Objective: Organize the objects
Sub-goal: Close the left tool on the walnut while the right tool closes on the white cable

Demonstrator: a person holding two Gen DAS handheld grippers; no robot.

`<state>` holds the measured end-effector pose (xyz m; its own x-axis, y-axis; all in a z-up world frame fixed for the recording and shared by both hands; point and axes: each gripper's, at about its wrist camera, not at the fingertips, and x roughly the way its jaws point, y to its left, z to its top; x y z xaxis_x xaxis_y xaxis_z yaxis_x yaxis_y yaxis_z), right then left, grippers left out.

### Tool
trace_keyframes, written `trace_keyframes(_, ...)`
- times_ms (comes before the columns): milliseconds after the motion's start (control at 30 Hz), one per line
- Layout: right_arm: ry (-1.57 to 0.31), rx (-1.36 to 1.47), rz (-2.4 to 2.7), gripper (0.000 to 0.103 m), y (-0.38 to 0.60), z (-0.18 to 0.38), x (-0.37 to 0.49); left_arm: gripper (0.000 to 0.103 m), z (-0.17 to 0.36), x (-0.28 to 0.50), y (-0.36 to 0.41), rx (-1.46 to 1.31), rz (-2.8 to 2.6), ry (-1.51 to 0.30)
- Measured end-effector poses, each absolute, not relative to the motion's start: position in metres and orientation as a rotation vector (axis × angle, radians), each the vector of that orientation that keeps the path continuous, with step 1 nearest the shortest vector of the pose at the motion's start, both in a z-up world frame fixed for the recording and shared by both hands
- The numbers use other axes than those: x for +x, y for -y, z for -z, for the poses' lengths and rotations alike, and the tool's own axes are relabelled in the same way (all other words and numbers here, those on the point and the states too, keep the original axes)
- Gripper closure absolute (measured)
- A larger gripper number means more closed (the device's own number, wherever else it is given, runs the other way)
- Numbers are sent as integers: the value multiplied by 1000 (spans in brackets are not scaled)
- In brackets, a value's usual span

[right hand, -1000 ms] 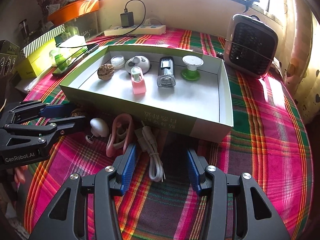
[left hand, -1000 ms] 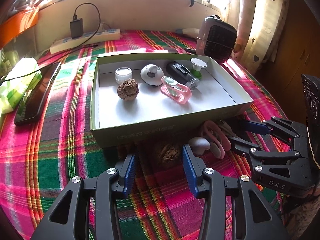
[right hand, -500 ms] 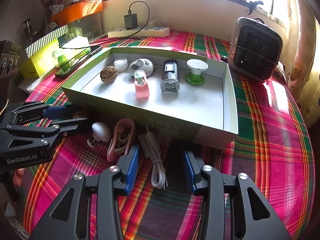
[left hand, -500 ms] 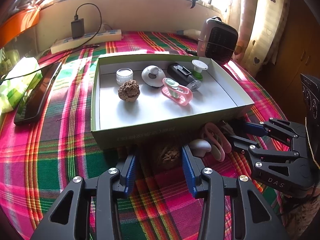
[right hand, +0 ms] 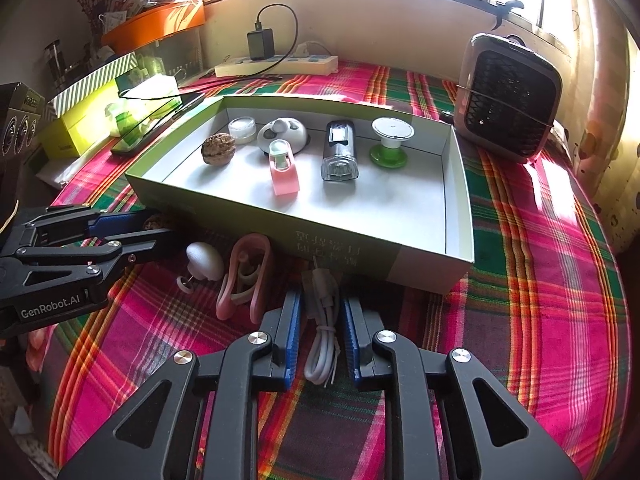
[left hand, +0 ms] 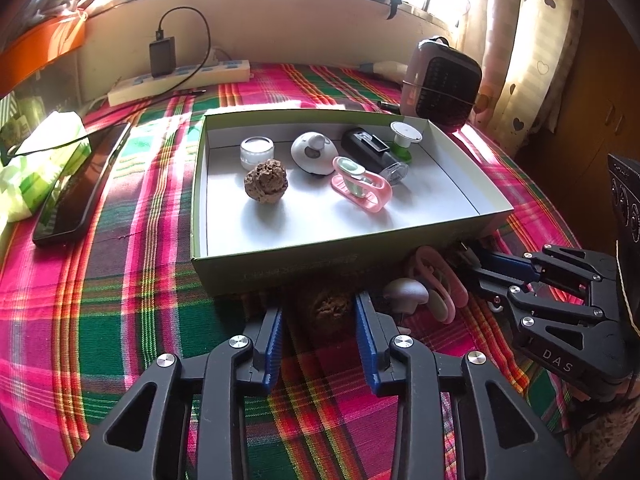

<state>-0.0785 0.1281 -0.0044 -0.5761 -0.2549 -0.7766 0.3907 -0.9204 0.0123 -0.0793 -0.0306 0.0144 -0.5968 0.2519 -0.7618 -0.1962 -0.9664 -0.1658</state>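
Observation:
A brown walnut (left hand: 326, 314) lies on the plaid cloth in front of the green-walled tray (left hand: 280, 252). My left gripper (left hand: 318, 308) is closing on it, blue pads at its sides. My right gripper (right hand: 320, 300) is shut on a coiled white cable (right hand: 322, 344) that lies on the cloth. Between the two grippers rest a white mushroom-shaped knob (right hand: 204, 256) and a pink clip (right hand: 248, 276). The tray holds a second walnut (left hand: 266, 180), a pink dispenser (left hand: 360, 188), a white jar, a white round piece, a black light and a green-based spool.
A dark phone (left hand: 76, 192) and a green tissue pack (left hand: 36, 160) lie left of the tray. A power strip (left hand: 180, 78) with a charger runs along the back wall. A small heater (right hand: 508, 96) stands at the back right. Boxes are stacked at the far left.
Both pairs of jaws have narrowed: the left around the walnut, the right onto the white cable. Neither hand has shifted, and nothing on the cloth has moved.

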Motion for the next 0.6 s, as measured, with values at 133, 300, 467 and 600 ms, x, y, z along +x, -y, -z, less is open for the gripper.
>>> trace_keyframes(133, -223, 1193, 2495, 83, -128, 4, -78, 74, -14, -79, 31, -1255, -2600, 96)
trace_keyframes(300, -214, 1195, 2497, 83, -128, 4, -77, 74, -14, -78, 31, -1254, -2601, 97)
trace_keyframes(467, -206, 1197, 2497, 83, -128, 4, -77, 74, -15, -78, 31, -1254, -2602, 101)
trace_keyframes(600, -201, 1197, 2498, 83, -129, 4, -77, 74, -15, -78, 31, -1254, -2601, 99)
